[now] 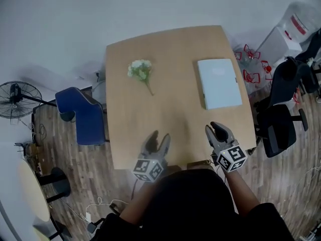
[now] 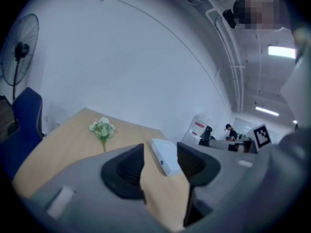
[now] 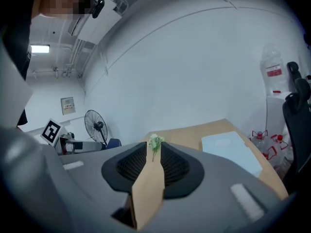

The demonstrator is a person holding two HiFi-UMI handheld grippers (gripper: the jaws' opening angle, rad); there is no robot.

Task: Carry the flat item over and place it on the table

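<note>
The flat item (image 1: 219, 83), a pale blue-white rectangular slab, lies on the far right part of the tan table (image 1: 170, 109). A small bunch of white flowers (image 1: 141, 70) lies at the far left. Both grippers hover over the table's near edge, well short of the flat item. My left gripper (image 1: 158, 141) has its jaws apart with nothing between them; in the left gripper view (image 2: 160, 161) the flat item (image 2: 165, 157) shows beyond the gap. My right gripper (image 1: 216, 130) holds only a narrow empty gap (image 3: 154, 157), with the flowers (image 3: 155, 142) in line far ahead and the flat item (image 3: 228, 147) to its right.
A blue chair (image 1: 83, 114) stands against the table's left side, with a floor fan (image 1: 17, 97) further left. A black office chair (image 1: 278, 127) and several water bottles (image 1: 253, 64) crowd the right side. A round table (image 1: 32, 195) sits at the lower left.
</note>
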